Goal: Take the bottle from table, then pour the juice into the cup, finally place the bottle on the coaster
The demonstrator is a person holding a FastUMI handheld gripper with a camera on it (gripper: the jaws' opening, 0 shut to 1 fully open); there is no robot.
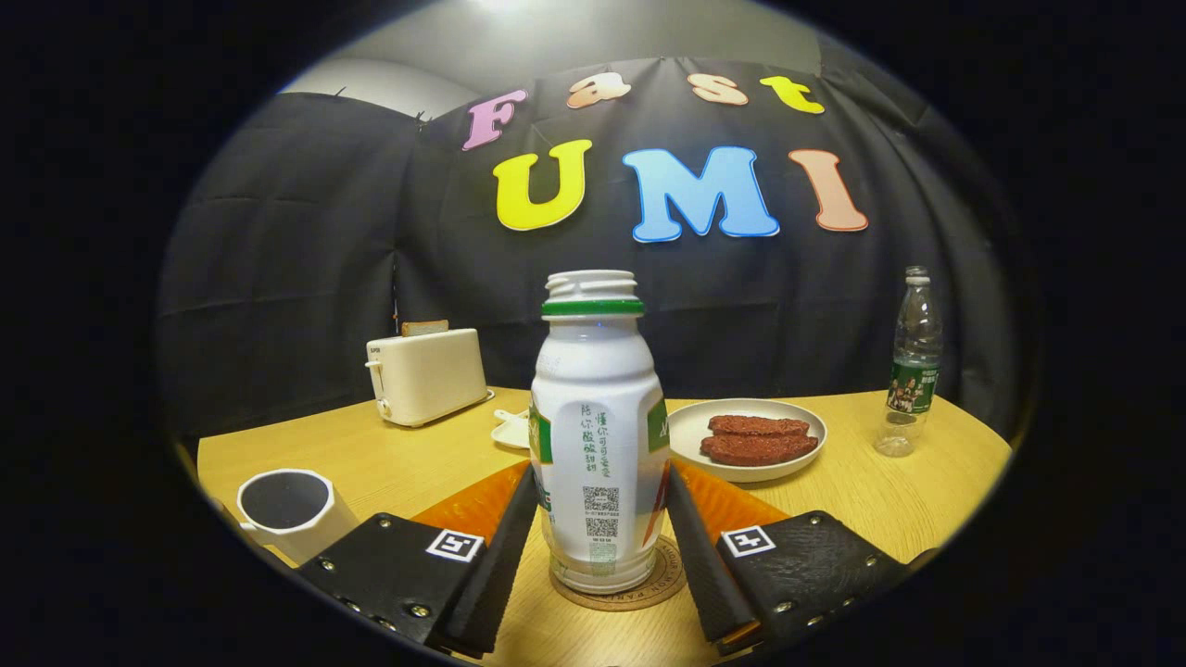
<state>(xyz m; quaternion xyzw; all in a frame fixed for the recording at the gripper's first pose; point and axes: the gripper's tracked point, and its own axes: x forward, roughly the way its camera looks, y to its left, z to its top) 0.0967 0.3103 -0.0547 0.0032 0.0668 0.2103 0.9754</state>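
On the wooden table (389, 463), a white cup (287, 509) is seen beside the left finger, with a toaster (428, 375) farther back. Between the fingers of the gripper (602, 556) the white bottle (598, 435) stands upright on the round coaster (669, 576); the jaws are spread, a narrow gap seen on each side. Beyond lie a plate (690, 431) of sausages (758, 438) and a clear water bottle (911, 366).
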